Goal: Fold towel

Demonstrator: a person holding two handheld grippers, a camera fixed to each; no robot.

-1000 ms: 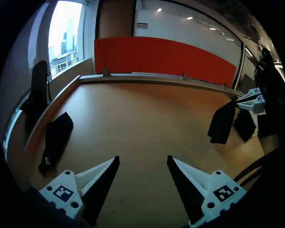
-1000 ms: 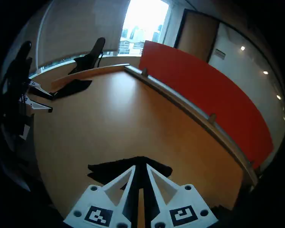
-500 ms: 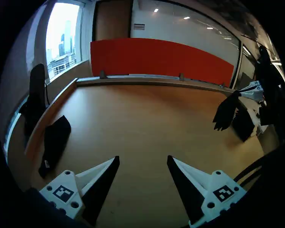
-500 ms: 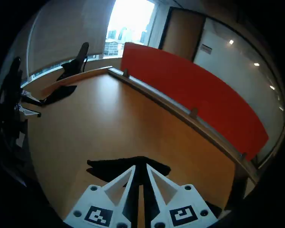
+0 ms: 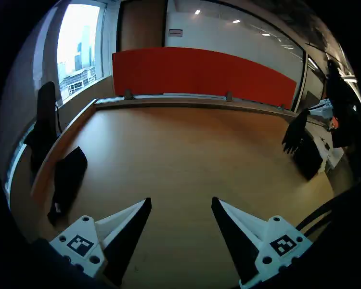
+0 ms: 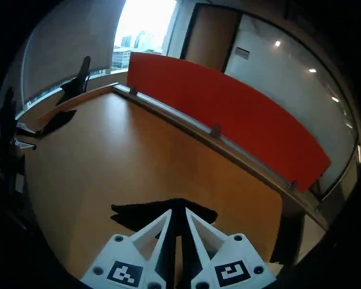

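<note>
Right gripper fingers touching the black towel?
Touching. Right gripper view: the right gripper is closed, with the black towel pinched between both fingers.

— Where is your light coming from?
— Daylight blows out the window (image 5: 79,48) left of the red partition (image 5: 204,70); ceiling spots (image 5: 236,21) glint above it.
— Sharpness?
— Your desk (image 5: 180,144) below it is crisp but dim, the towel (image 6: 132,214) featureless black; lines bow at the edges.
</note>
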